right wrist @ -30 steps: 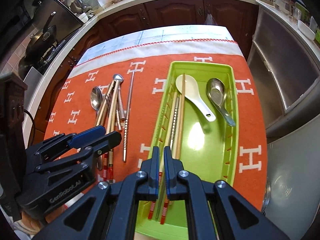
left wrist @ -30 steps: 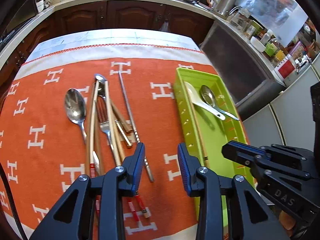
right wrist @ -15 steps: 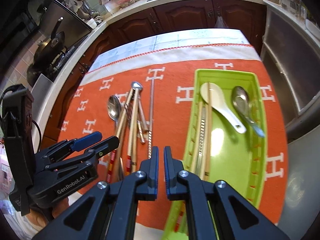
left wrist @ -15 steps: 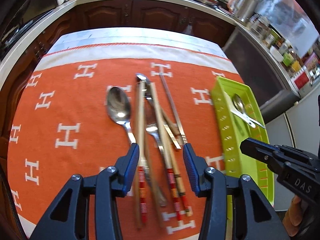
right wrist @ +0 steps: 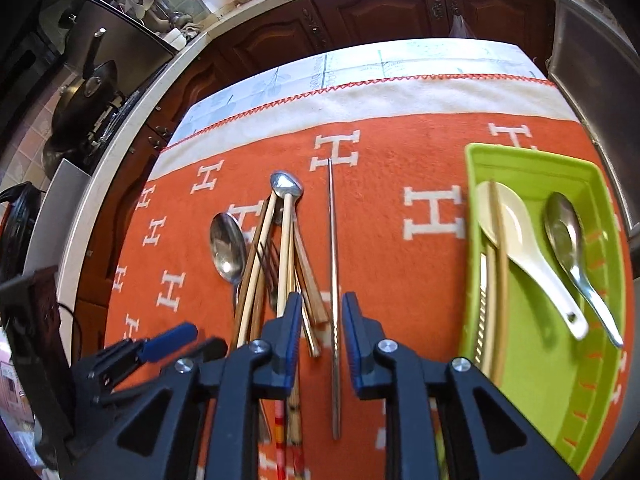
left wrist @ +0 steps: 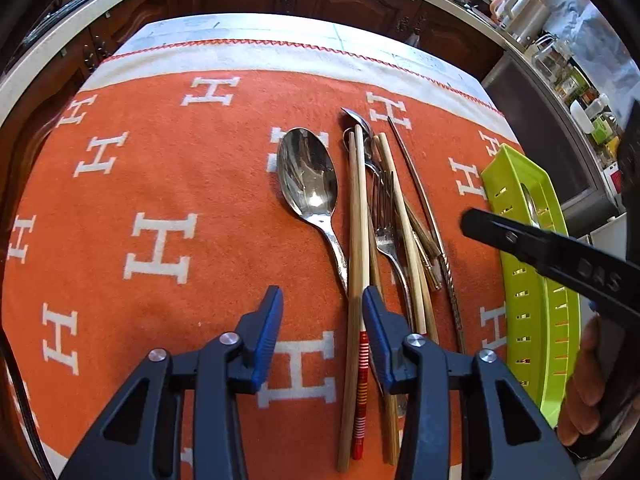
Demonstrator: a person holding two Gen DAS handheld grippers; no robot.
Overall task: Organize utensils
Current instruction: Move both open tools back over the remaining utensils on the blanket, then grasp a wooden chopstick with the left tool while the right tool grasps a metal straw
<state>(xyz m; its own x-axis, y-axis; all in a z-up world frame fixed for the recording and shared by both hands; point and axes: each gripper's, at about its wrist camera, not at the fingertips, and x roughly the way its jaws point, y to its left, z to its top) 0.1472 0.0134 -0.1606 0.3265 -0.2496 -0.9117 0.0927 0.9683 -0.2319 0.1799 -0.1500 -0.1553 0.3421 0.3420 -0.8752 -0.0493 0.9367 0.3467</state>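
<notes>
An orange cloth [left wrist: 168, 184] patterned with white H shapes is spread over the table, and the loose utensils are gathered in a pile at its middle. At the left of the pile a large steel spoon [left wrist: 307, 184] is laid bowl up, its handle running toward the near edge. Just to its right a pair of wooden chopsticks [left wrist: 357, 240] with red-striped near ends is seen, and a fork [left wrist: 383, 216] is lodged among further chopsticks beside them. At the far end of the pile a small spoon [right wrist: 286, 186] is tucked under the sticks. On the right edge of the pile a single metal chopstick [right wrist: 334, 264] is laid apart from the rest, straight from far to near.

The left gripper [left wrist: 322, 300] is held low over the near part of the pile. Its jaws have just been closing and are set at a moderate gap; the striped wooden chopsticks are framed between the blue pads, but no pressing on them can be made out. The right gripper [right wrist: 321, 305] is held over the metal chopstick, which is seen between its pads without being pinched; its jaws have just been opening and are parted narrowly.

At the far right a lime green tray [right wrist: 528, 160] is set on the cloth. Inside it a wooden chopstick and a metal one [right wrist: 500, 264] are laid along the left wall, a white ceramic spoon [right wrist: 532, 256] is placed in the middle, and a steel spoon [right wrist: 572, 248] is placed to its right.
</notes>
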